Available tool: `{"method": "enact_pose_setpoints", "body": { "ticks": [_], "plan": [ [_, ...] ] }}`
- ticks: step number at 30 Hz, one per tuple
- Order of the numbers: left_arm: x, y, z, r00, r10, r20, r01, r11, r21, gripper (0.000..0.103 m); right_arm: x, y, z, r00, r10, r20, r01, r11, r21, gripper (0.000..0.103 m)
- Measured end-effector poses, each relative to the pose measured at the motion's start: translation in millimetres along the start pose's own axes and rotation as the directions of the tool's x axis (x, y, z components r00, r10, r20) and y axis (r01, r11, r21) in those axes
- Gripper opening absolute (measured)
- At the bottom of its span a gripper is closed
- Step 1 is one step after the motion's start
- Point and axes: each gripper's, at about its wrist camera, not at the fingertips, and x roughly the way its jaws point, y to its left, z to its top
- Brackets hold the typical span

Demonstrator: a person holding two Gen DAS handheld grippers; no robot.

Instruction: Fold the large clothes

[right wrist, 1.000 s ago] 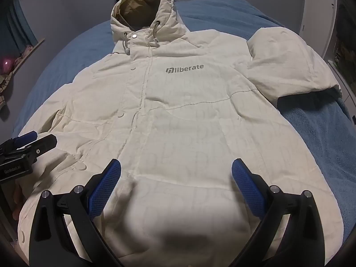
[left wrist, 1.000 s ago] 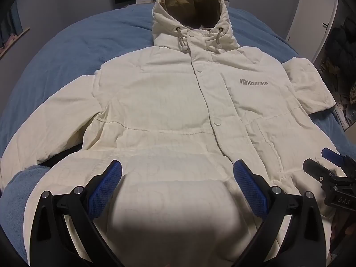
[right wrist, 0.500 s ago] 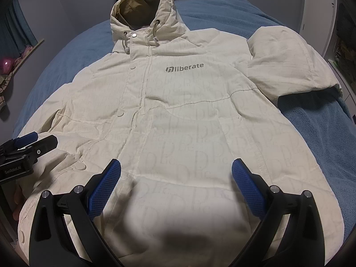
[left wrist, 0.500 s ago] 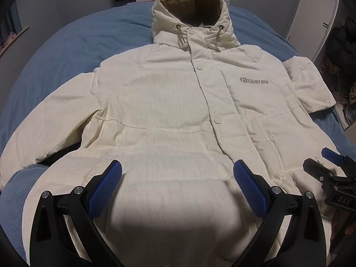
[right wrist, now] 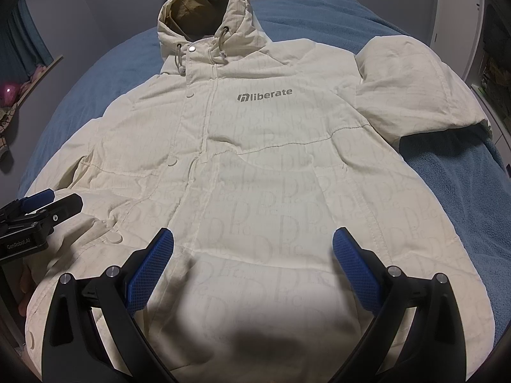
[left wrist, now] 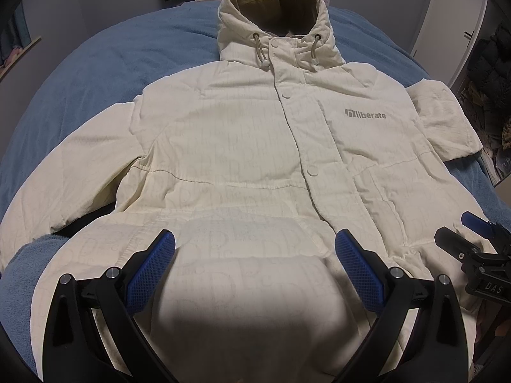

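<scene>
A cream hooded jacket (left wrist: 242, 146) lay front-up and spread flat on a blue blanket (left wrist: 95, 63), filling most of both frames. Its hood (left wrist: 274, 9) pointed to the top of the frame, tan lining showing, with two drawcords hanging at the collar. A grey "liberate" logo (right wrist: 265, 94) sat on the chest, right of the snap placket. In the left wrist view one sleeve (left wrist: 64, 172) ran down toward the lower left edge; the other sleeve (right wrist: 412, 89) was bent short at the upper right of the right wrist view.

The left gripper (left wrist: 255, 255) hung over the jacket's lower front at bottom centre, its blue pads (left wrist: 150, 271) spread wide and holding nothing. The right gripper (right wrist: 254, 253) hung likewise over the hem area, pads (right wrist: 357, 271) wide apart and empty. Each tool showed in the other's view: the right one at the right edge of the left view, the left one at the left edge of the right view, both over the jacket's lower part.
</scene>
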Motion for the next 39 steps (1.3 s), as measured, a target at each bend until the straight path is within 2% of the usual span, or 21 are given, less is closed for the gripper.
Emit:
{"method": "enact_pose_setpoints", "body": {
  "ticks": [39],
  "plan": [
    [2.1, 1.9, 2.0, 1.000, -0.009, -0.020, 0.009, 1.000, -0.005, 0.097, 2.2, -1.0, -2.2, 1.000, 0.002, -0.009, -0.002, 1.000, 0.004, 0.096]
  ]
}}
